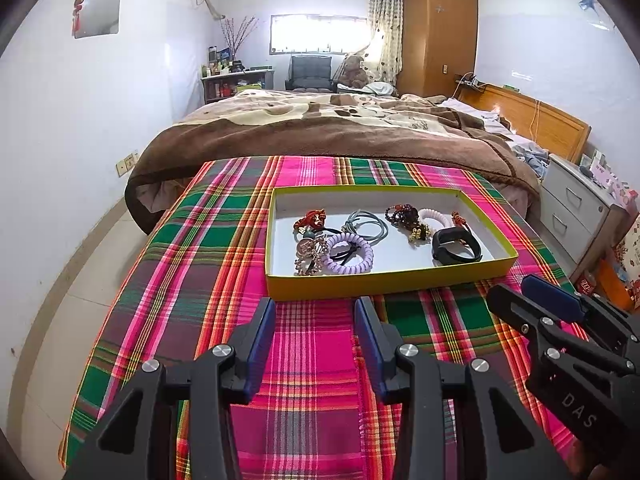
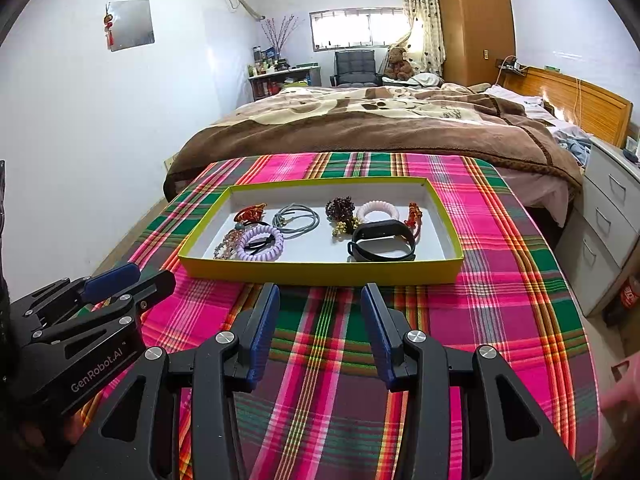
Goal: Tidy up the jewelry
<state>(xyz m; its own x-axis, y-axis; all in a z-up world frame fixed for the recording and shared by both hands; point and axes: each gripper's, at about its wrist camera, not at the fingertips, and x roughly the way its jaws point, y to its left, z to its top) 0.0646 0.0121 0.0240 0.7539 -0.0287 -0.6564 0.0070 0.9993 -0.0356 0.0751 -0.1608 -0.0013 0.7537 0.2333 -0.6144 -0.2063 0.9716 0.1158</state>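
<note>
Both your grippers hover above the plaid cloth (image 1: 168,264) on the desk, on the near side of the yellow tray (image 1: 384,286), and neither holds anything. The left gripper (image 1: 314,312) has its jaws apart, with only cloth between them; the right gripper (image 2: 320,298) also has its jaws apart, and the tray edge is at 12 o'clock from it.

All the jewelry you can see lies inside the tray. From left to right: a red-orange clip (image 1: 312,218) at about 10 o'clock, a pink beaded piece (image 1: 308,256) and a lilac coil bracelet (image 1: 349,255) at about 7 o'clock, touching each other, with a black hair tie (image 1: 347,250) across the coil. Grey cord loops (image 1: 367,226) lie near the middle. Then come the dark bead bracelet (image 1: 396,214), a gold-coloured piece (image 1: 418,234), a white coil bracelet (image 1: 434,216), a black wristband (image 1: 456,248) at 4 o'clock and a small red charm (image 1: 460,220) behind it.

This scene fits two stages: the pieces are gathered in the tray and the job is near its end, or they lie there waiting for you to sort them. The pictures do not settle it. No piece lies on the cloth outside the tray. If you go in again, the tangled group at the left asks for a narrow, careful pinch on one piece only.
</note>
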